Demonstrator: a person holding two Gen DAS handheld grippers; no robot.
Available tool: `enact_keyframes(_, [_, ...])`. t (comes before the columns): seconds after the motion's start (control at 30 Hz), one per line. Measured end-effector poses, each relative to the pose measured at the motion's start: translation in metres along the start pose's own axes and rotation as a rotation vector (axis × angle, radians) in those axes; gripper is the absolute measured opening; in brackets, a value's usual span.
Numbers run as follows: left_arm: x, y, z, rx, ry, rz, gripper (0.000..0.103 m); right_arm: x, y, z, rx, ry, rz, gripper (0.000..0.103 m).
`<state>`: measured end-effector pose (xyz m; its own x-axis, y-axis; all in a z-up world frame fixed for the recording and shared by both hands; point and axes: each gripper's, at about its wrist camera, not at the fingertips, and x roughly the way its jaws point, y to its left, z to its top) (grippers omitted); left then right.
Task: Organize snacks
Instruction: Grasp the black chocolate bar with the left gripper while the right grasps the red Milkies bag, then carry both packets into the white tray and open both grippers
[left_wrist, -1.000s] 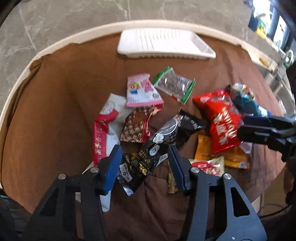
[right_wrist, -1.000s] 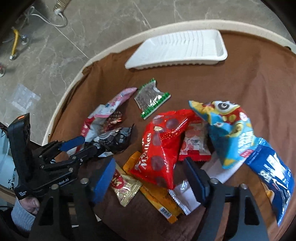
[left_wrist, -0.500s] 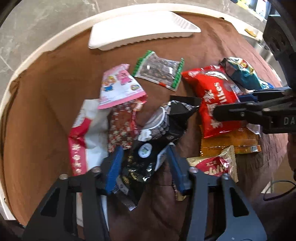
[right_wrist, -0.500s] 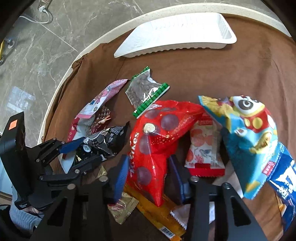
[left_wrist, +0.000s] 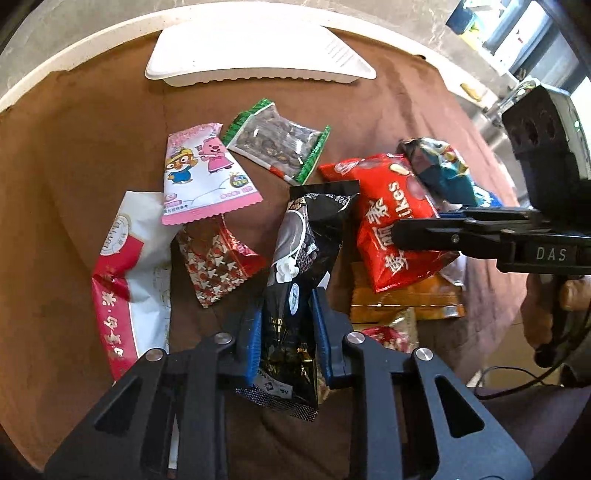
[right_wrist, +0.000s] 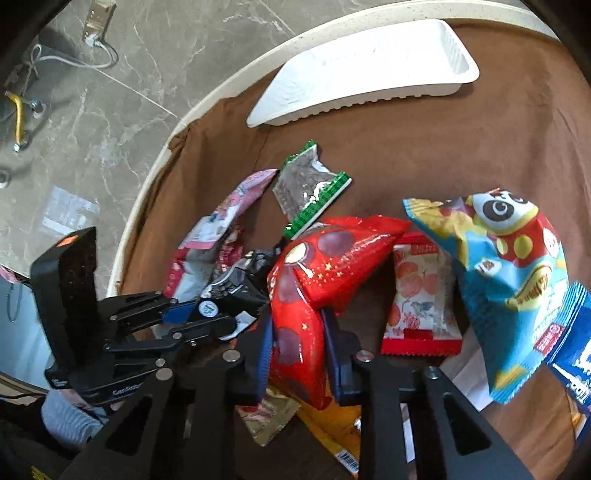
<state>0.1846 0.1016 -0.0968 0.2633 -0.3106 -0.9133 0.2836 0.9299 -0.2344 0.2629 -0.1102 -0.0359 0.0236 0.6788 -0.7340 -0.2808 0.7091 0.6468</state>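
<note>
My left gripper (left_wrist: 286, 332) is shut on a black snack packet (left_wrist: 306, 258) and holds it lifted over the brown tablecloth. My right gripper (right_wrist: 297, 343) is shut on a red snack bag (right_wrist: 314, 288), also raised; that bag also shows in the left wrist view (left_wrist: 391, 218). The left gripper with the black packet appears in the right wrist view (right_wrist: 207, 317). A white tray (left_wrist: 255, 55) lies empty at the far edge of the table, also in the right wrist view (right_wrist: 369, 70).
Loose packets lie on the cloth: a pink cartoon one (left_wrist: 203, 173), a green-edged one (left_wrist: 280, 144), a red-and-white bag (left_wrist: 129, 280), a red star-patterned one (left_wrist: 218, 258), a blue panda bag (right_wrist: 498, 266), an orange-print one (right_wrist: 421, 295), yellow ones (left_wrist: 406, 299).
Both grippers have closed on their packets: the left on the black one, the right on the red bag. Both packets have risen off the cloth.
</note>
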Motion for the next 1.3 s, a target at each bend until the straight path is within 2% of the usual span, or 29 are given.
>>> enact_keyframes(0.23, [-0.012,-0.001,0.005,-0.013,-0.003,-0.085,0.022,-0.015,-0.005,0.000,0.043,-0.019,0.083,0.027])
enact_keyframes(0.4, [-0.024,0.005,0.015,-0.042,-0.022,-0.134,0.022,-0.025,-0.005,0.007,0.061,-0.037,0.112,0.027])
enact_keyframes(0.7, [-0.040,0.020,0.054,-0.097,-0.064,-0.232,0.022,-0.044,-0.004,0.044,0.098,-0.095,0.183,0.027])
enact_keyframes(1.0, [-0.042,0.062,0.115,-0.165,-0.115,-0.295,0.022,-0.051,-0.020,0.101,0.117,-0.156,0.195,0.027])
enact_keyframes(1.3, [-0.014,0.127,0.200,-0.254,-0.146,-0.278,0.022,-0.036,-0.053,0.172,0.114,-0.189,0.110,0.027])
